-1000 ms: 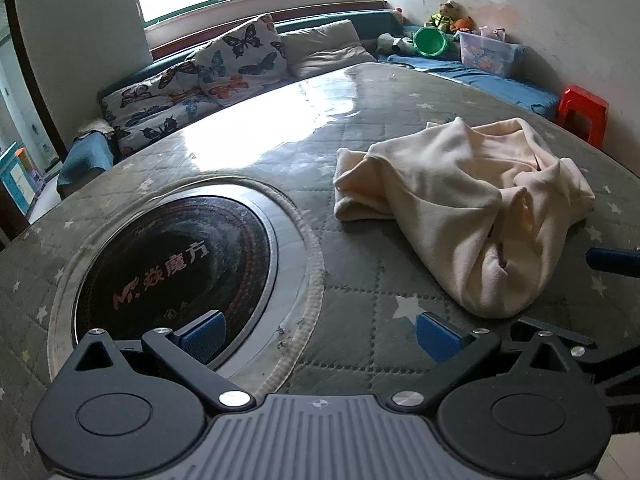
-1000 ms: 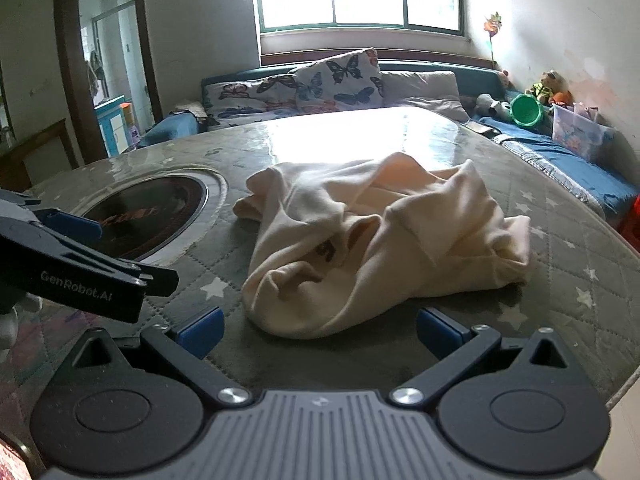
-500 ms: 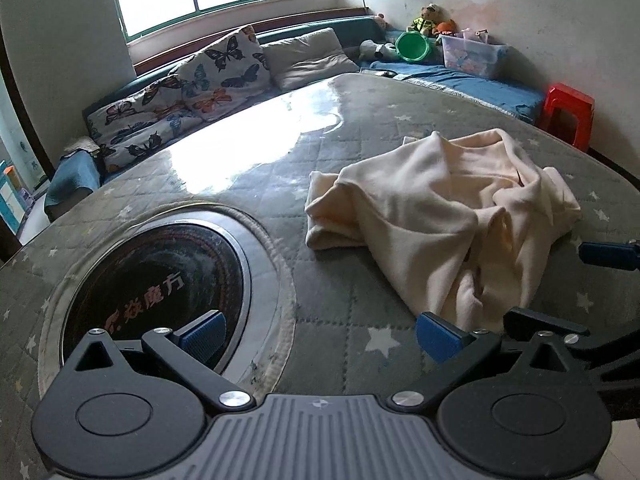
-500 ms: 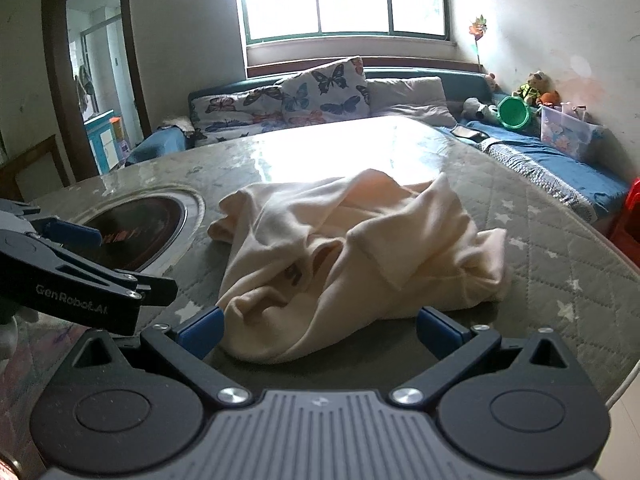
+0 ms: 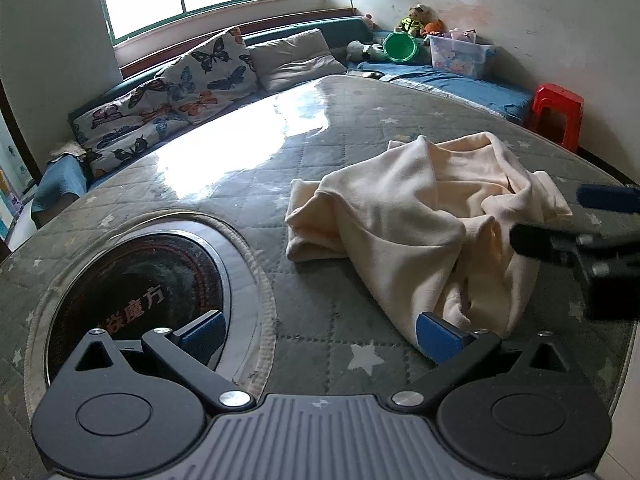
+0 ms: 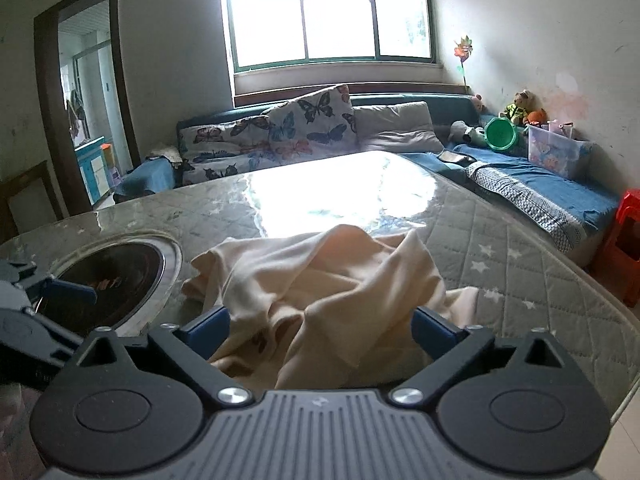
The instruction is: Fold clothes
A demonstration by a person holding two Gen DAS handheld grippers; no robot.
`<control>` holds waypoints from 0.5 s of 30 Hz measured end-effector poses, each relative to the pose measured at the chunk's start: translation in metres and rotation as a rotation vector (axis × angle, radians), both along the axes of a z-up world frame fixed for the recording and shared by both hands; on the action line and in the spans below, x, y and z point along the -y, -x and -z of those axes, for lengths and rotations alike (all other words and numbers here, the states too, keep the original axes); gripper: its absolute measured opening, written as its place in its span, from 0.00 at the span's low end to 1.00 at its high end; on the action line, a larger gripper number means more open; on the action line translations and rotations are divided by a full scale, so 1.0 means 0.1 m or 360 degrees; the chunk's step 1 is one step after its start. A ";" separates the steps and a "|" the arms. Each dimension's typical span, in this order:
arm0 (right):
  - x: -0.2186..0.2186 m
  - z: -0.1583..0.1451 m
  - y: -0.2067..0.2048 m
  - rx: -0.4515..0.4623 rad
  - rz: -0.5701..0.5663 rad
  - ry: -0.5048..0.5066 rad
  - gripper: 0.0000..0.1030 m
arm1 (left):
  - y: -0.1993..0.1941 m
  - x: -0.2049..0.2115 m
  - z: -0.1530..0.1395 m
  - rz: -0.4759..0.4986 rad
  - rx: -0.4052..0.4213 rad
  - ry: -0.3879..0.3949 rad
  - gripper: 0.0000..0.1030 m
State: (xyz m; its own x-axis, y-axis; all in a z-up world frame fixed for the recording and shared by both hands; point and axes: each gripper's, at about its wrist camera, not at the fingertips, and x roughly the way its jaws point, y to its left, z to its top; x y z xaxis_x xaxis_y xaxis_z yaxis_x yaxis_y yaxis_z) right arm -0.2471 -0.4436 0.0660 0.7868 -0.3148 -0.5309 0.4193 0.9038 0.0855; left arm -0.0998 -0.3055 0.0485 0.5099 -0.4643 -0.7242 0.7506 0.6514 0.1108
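Right gripper (image 6: 320,330) fingers now closing around garment (image 6: 320,280).

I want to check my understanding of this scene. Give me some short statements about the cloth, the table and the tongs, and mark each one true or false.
1. The cream garment lies crumpled on the quilted table. True.
2. The garment covers the dark round cooktop. False: it lies beside the cooktop, apart from it.
3. The left tongs hold a corner of the garment. False: they are open and hold nothing.
4. The right tongs have cloth between their fingers. True; they are closing.
5. A red stool stands beyond the table. True.
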 end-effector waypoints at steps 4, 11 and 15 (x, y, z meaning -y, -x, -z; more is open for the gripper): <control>0.08 -0.06 -0.06 0.0035 0.0013 0.0003 0.90 | -0.01 0.01 0.00 0.0009 -0.0005 0.0005 1.00; 0.20 -0.15 -0.34 0.0068 -0.0063 0.0001 0.79 | -0.03 -0.02 -0.03 0.0018 -0.0001 0.0023 1.00; 0.33 -0.06 -0.62 0.0010 -0.0137 -0.0127 0.68 | -0.05 -0.09 -0.05 0.0008 0.0020 0.0028 0.99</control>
